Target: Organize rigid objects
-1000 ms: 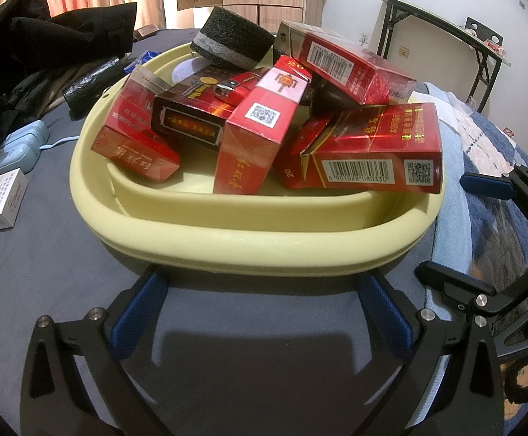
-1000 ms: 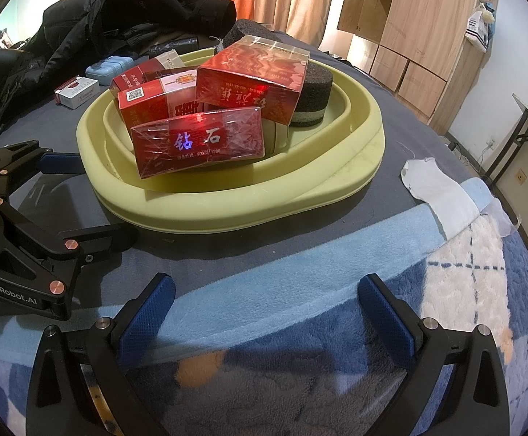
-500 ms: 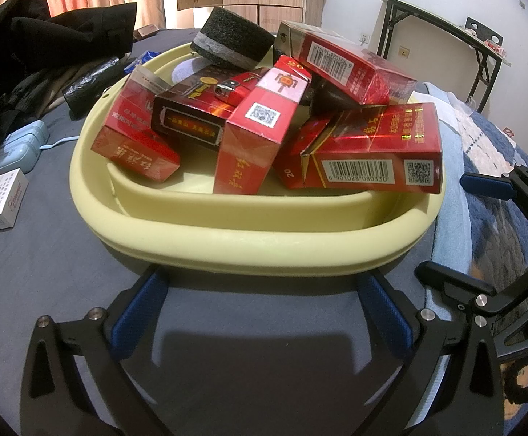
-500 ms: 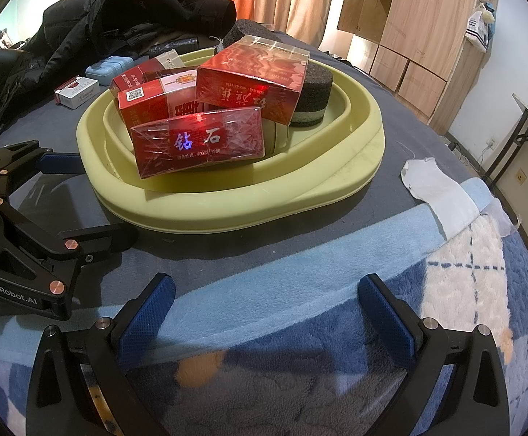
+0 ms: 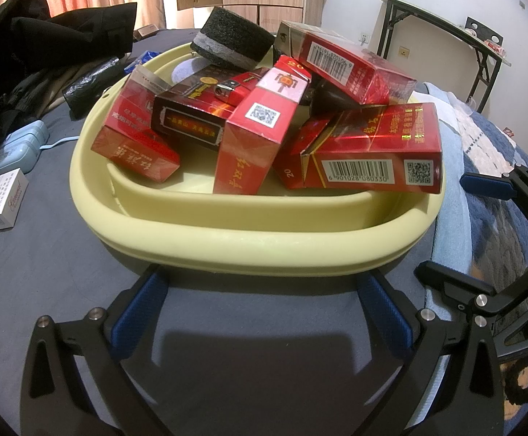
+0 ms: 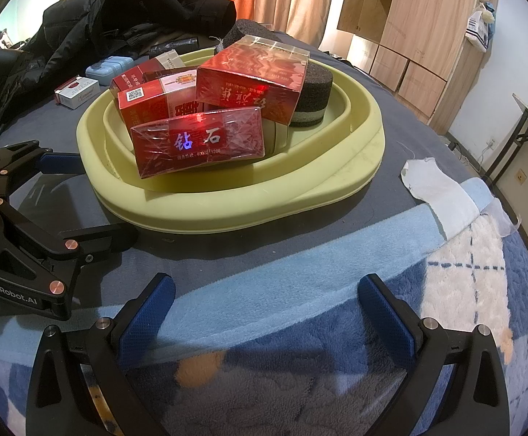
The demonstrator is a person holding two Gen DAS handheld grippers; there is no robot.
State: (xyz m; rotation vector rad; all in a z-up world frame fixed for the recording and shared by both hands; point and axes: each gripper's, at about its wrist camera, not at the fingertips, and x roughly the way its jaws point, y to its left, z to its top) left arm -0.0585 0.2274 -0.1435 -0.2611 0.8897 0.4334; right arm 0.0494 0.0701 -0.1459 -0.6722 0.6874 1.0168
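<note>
My left gripper is spread wide with nothing between its blue pads, hovering low over the dark grey bedcover, its tips just short of the near rim of the pale yellow basin. The basin sits straight ahead of it and is heaped with red cigarette packs, one dark pack among them and a round black sponge block leaning at the far edge. A white cigarette pack lies outside the basin, well off to my left on the cover, near a pale blue case. My right gripper is likewise released and empty, held over the blue fleece blanket, with the basin ahead and a little left, clearly apart from its tips. A white cloth lies to the right of the basin. What looks like a metal lighter on the dark pack is too small for me to be sure of.
</note>
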